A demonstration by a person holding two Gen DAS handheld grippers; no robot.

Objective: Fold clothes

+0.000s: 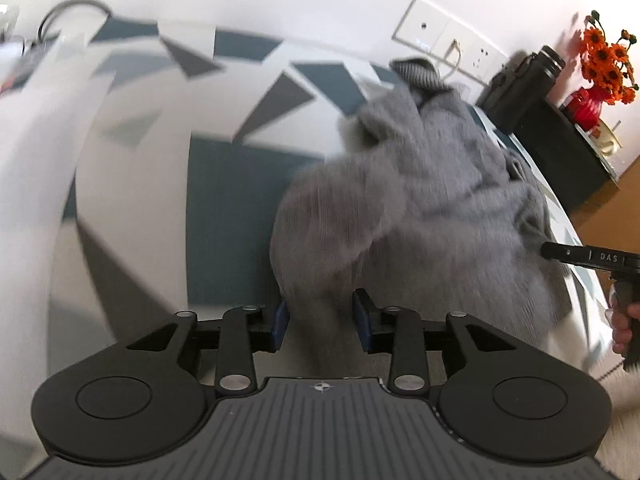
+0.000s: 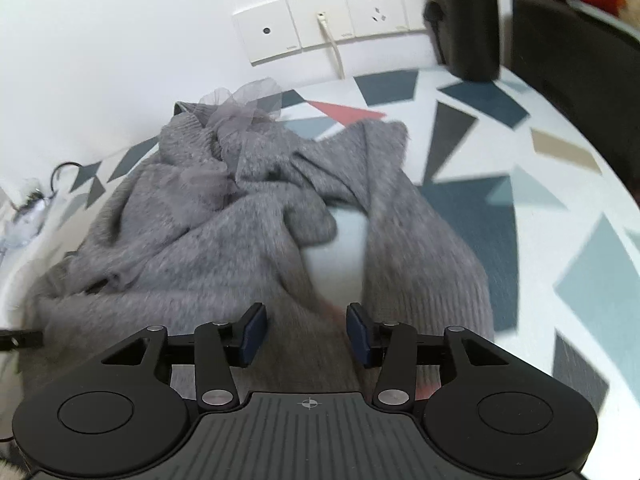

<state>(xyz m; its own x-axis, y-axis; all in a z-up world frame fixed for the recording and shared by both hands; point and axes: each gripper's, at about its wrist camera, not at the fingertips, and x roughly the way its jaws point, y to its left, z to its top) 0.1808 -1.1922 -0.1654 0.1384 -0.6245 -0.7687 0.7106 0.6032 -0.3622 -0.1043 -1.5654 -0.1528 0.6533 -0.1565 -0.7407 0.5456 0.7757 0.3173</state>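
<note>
Lying crumpled on patterned tablecloth (image 2: 500,152): grey sweater (image 2: 208,216), collar toward wall sockets (image 2: 320,20) | hovering over near hem: left gripper (image 1: 322,320), jaws parted, pads off the knit | hovering over hem at other side: right gripper (image 2: 306,328), jaws parted, gripping nothing

Only real lettering I can spot is "DAS" in pale capitals on the black bar of the right claw (image 1: 580,258), poking in at about 3 o'clock of the left wrist view. Each camera's own claw body has a little crosshair mark at 6 o'clock, a sign, no letters. Wall socket plates (image 2: 320,24) at 12 o'clock have tiny print, too small to read.
</note>
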